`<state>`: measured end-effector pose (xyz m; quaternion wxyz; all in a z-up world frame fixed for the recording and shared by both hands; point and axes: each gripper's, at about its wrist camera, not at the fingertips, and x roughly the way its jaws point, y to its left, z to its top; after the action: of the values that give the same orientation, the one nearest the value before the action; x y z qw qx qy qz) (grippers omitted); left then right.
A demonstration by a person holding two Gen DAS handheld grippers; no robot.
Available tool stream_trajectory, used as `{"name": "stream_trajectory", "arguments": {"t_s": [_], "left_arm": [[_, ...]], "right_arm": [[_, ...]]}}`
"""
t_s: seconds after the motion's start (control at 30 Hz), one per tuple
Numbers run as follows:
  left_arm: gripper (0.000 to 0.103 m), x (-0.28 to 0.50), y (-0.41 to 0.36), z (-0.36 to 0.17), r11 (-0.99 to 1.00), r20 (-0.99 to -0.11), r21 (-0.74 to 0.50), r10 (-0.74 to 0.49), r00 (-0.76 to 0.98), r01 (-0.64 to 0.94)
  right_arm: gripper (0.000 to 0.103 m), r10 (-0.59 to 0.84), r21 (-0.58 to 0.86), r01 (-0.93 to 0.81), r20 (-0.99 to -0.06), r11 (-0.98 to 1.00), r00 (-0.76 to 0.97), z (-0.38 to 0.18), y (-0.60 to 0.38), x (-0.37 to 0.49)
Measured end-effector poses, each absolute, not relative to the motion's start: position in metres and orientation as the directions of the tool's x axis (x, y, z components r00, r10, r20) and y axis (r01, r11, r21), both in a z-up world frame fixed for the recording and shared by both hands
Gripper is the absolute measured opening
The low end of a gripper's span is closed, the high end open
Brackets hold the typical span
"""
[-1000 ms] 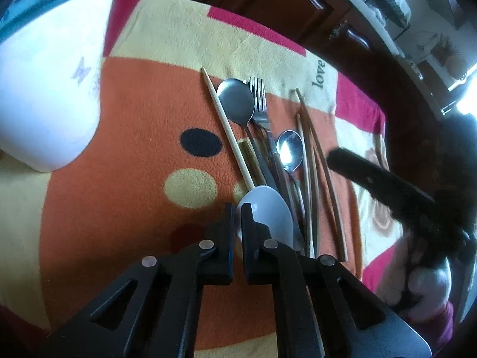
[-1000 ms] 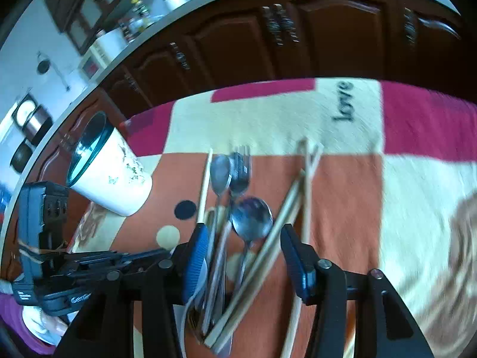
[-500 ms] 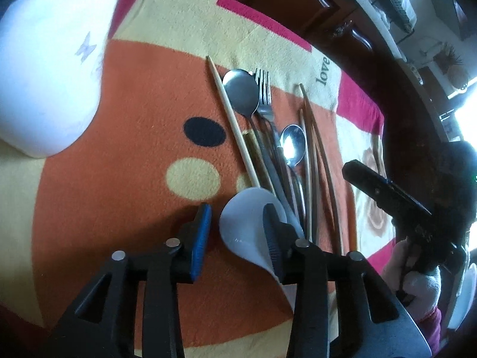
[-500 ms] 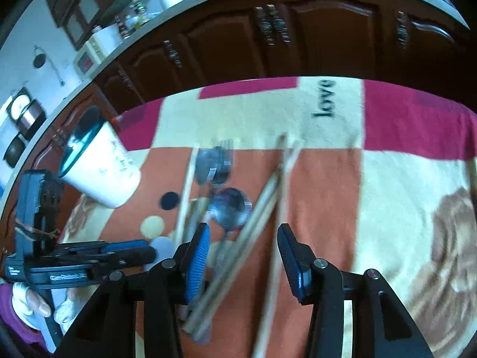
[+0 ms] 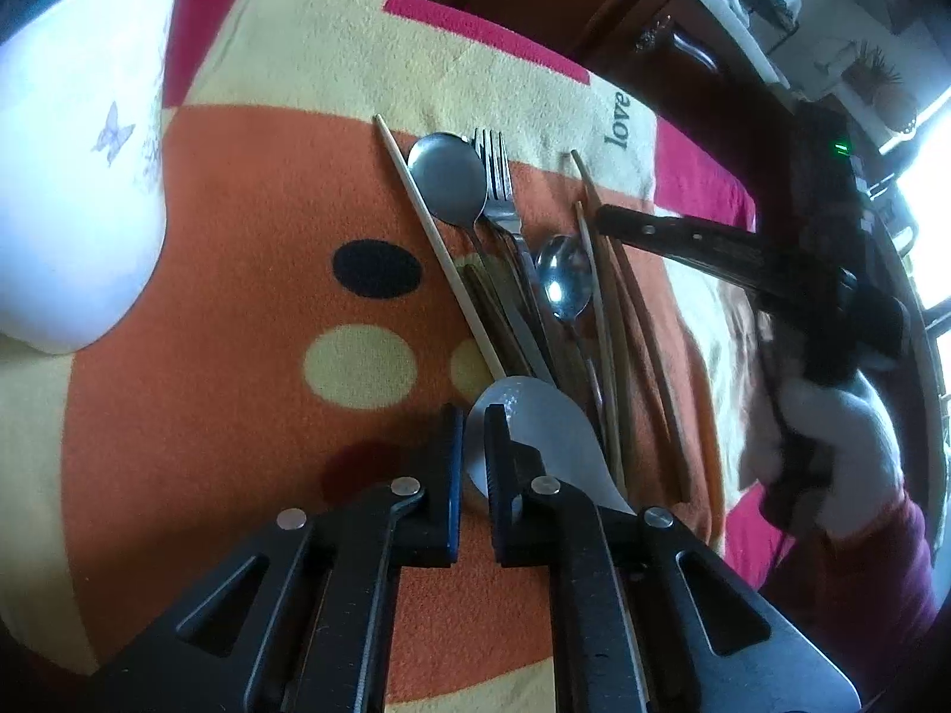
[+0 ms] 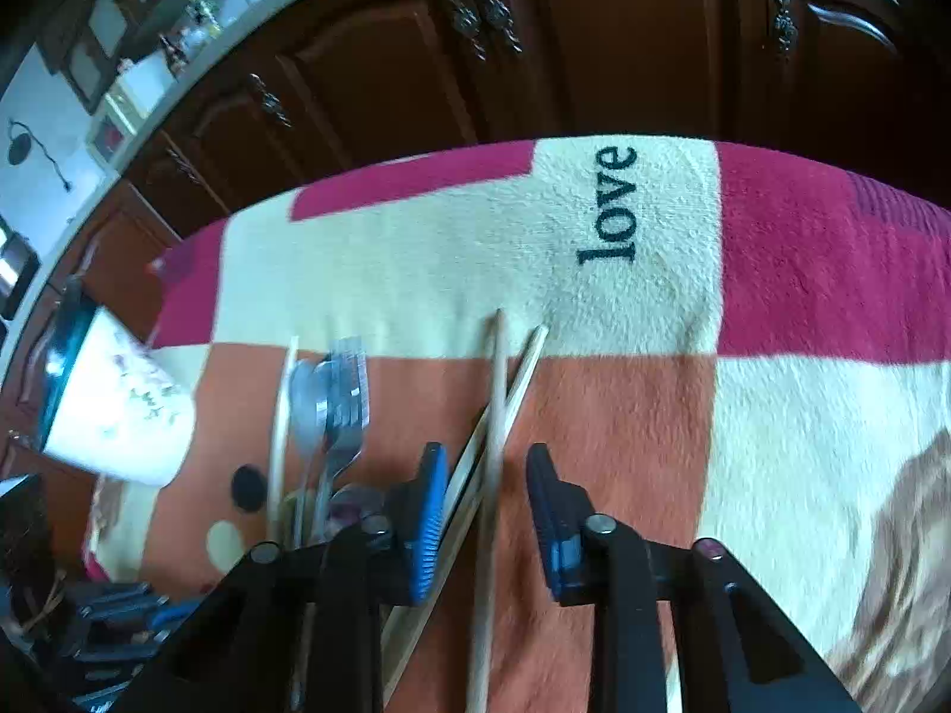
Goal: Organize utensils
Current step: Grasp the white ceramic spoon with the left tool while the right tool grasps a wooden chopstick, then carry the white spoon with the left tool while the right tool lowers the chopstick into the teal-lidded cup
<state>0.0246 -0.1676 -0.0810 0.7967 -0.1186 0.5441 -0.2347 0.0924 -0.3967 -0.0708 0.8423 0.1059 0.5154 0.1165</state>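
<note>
Left tool [image 5: 472, 416]: fingers nearly together, narrow gap, clamped on the rim of the white spoon [image 5: 547, 434]. Spoon bowl at the near end of the utensil row, resting on the orange patch of the cloth [image 5: 238, 309] covering the surface; handle running back under the right finger.

Right tool [image 6: 486, 469]: released, fingers wide apart, straddling two crossed chopsticks [image 6: 496, 416]. No contact visible between pads and sticks. Seen also from the left wrist view as a dark finger [image 5: 683, 243] over the far right of the row.

Utensil row, left to right in the left wrist view:
- pale chopstick [image 5: 437, 249], lying diagonally
- large spoon [image 5: 446, 187], bowl toward the cabinets
- fork [image 5: 498, 178], tines beside that bowl, touching or overlapping it
- small spoon [image 5: 563, 276], bowl nearer, between fork handle and brown chopsticks
- brown chopsticks [image 5: 630, 321], several, roughly parallel

Handles converging near the white spoon; exact overlaps not discernible.

White cup [image 5: 65, 178] well left of the row, tilted in the right wrist view [image 6: 119, 416], dark rim up-left.

Dark cabinets [image 6: 594, 41] behind the surface.
</note>
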Motion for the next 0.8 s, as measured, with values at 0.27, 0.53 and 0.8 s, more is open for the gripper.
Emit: {"name": "stream_trajectory", "arguments": {"t_s": [0.27, 0.53, 0.8], "left_arm": [[0.001, 0.019, -0.157, -0.067, 0.850, -0.793, -0.455, -0.522, 0.315, 0.264], [0.000, 0.004, -0.151, -0.040, 0.845, -0.770, -0.441, -0.529, 0.356, 0.301], [0.000, -0.015, -0.141, -0.004, 0.845, -0.737, -0.417, -0.530, 0.420, 0.335]], "right_arm": [[0.008, 0.308, 0.293, -0.103, -0.839, 0.950, 0.448, -0.063, -0.402, 0.083], [0.006, 0.357, 0.370, -0.097, -0.741, 0.924, 0.568, -0.009, -0.429, 0.030], [0.006, 0.351, 0.353, -0.124, -0.704, 0.927, 0.618, 0.022, -0.423, -0.003]]}}
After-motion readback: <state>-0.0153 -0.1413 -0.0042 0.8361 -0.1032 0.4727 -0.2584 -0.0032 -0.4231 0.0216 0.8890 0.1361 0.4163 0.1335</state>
